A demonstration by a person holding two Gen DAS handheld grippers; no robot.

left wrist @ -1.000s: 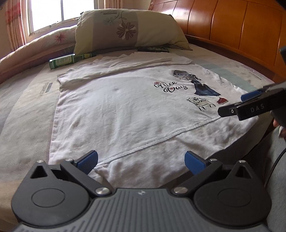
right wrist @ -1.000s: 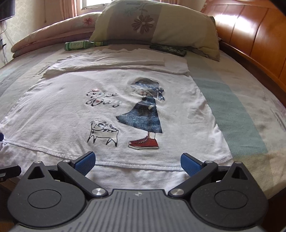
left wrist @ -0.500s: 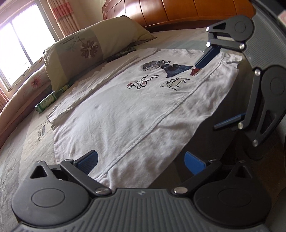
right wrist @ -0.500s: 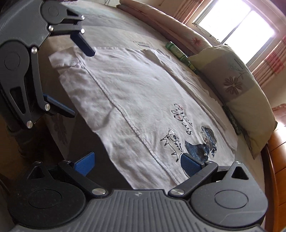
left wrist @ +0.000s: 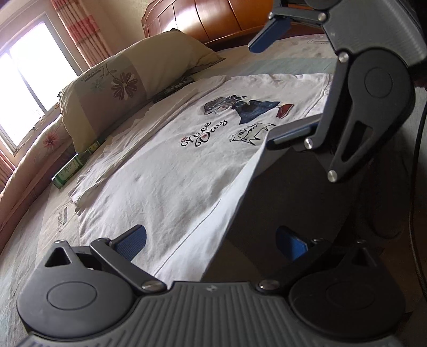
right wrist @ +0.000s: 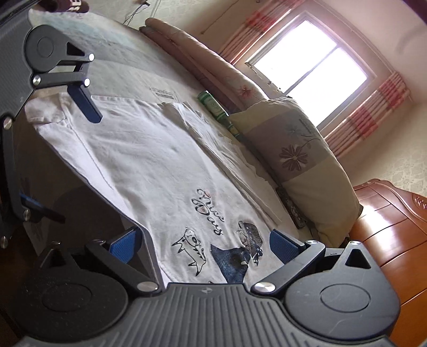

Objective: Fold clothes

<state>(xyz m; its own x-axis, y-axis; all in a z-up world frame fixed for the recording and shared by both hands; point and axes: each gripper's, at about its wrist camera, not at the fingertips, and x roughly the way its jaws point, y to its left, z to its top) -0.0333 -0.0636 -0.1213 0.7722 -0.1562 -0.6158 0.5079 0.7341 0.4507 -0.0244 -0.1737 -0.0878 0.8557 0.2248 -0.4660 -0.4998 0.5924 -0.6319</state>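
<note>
A white T-shirt (left wrist: 170, 181) with a "Nice Day" girl-and-cat print lies flat on the bed, its sleeves folded in at the far side; it also shows in the right wrist view (right wrist: 149, 160). My left gripper (left wrist: 210, 240) is open, turned on its side, its fingers straddling the shirt's near hem at one corner. My right gripper (right wrist: 205, 243) is open, turned likewise, straddling the hem by the print. Each gripper shows in the other's view: the right one (left wrist: 283, 88) and the left one (right wrist: 56, 160), both open over the hem.
A flowered pillow (left wrist: 128, 88) lies against the wooden headboard (left wrist: 213, 18). A green tube (left wrist: 72, 168) and a dark flat box (left wrist: 173, 89) lie by the pillow. A rolled quilt (right wrist: 202, 64) runs under the window. The bed edge drops off below the hem.
Both grippers have rolled onto their sides and moved in at the hem's two corners, so the hem now lies between their open fingers. The shirt has not moved.
</note>
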